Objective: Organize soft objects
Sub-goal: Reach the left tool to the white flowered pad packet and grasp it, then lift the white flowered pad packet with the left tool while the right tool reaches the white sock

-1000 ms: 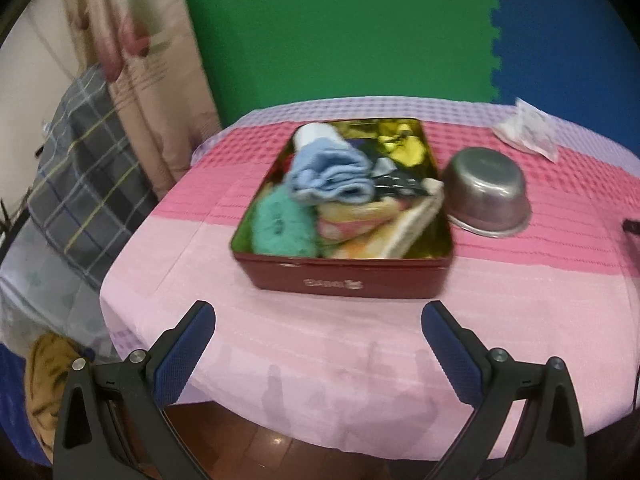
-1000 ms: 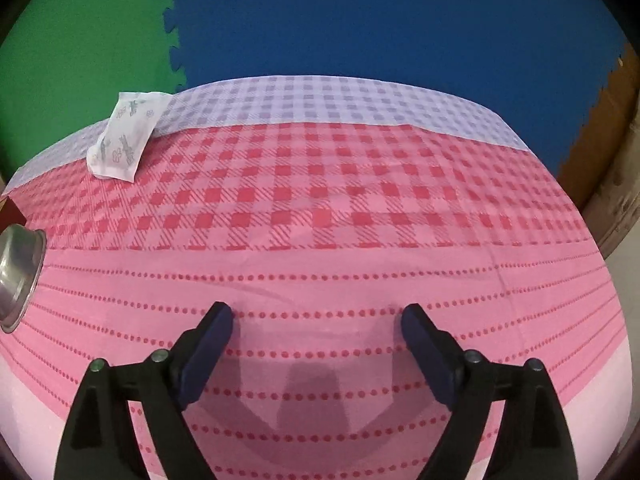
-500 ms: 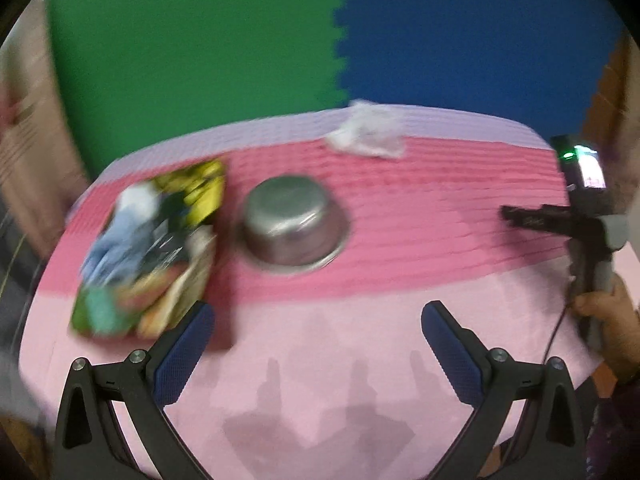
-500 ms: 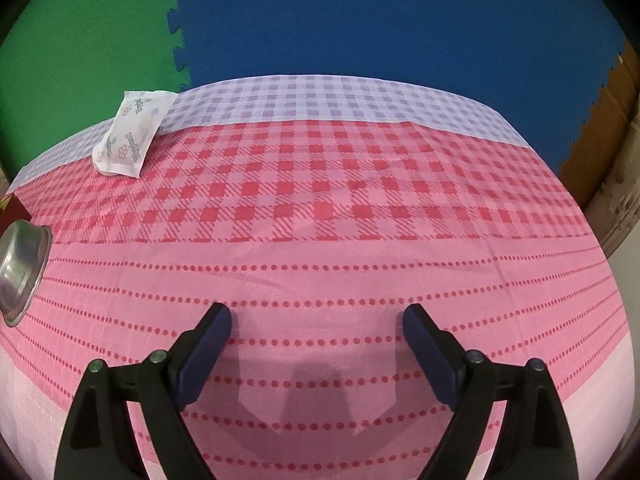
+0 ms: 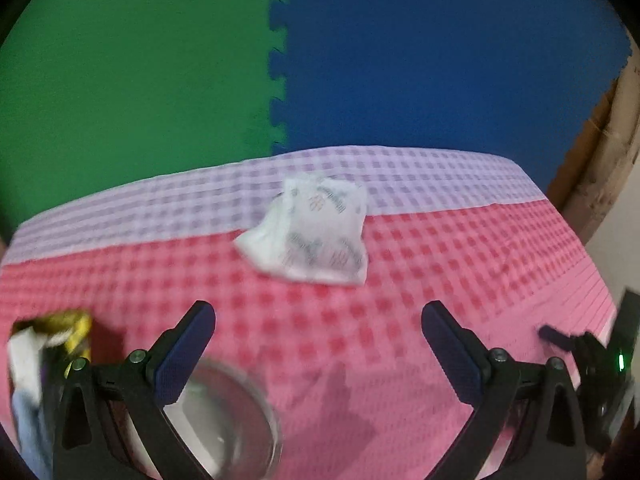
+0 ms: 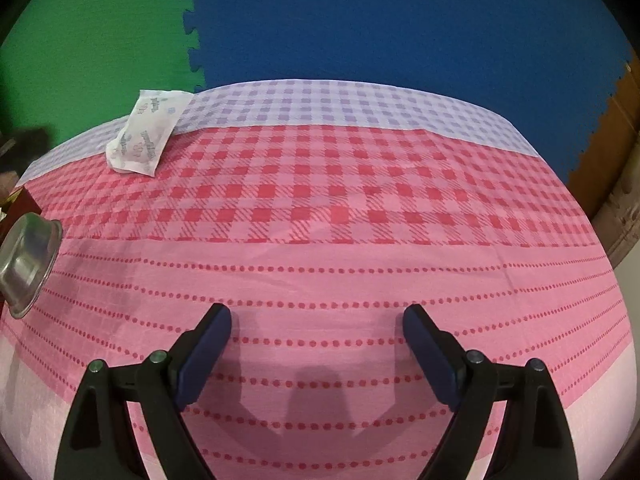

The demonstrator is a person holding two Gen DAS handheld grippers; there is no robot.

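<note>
A white printed soft packet [image 5: 316, 236] lies on the checked tablecloth at the far side, straight ahead of my left gripper [image 5: 318, 318]. That gripper is open with nothing between its fingers and hovers above the steel bowl [image 5: 224, 416]. The tin of soft cloths [image 5: 44, 352] shows only as a blurred edge at the lower left. In the right wrist view the same packet [image 6: 146, 138] lies at the far left, well away from my right gripper [image 6: 316, 320], which is open and empty over bare cloth.
The steel bowl [image 6: 28, 256] sits upside down at the left edge of the right wrist view, beside a corner of the red tin [image 6: 22, 200]. Green and blue foam mats [image 6: 360, 20] form the wall behind. A wooden frame [image 6: 616, 168] stands at the right.
My left gripper has swung rightwards from the tin, past the bowl, and now faces the white packet. The right gripper has stayed in place, still open.
</note>
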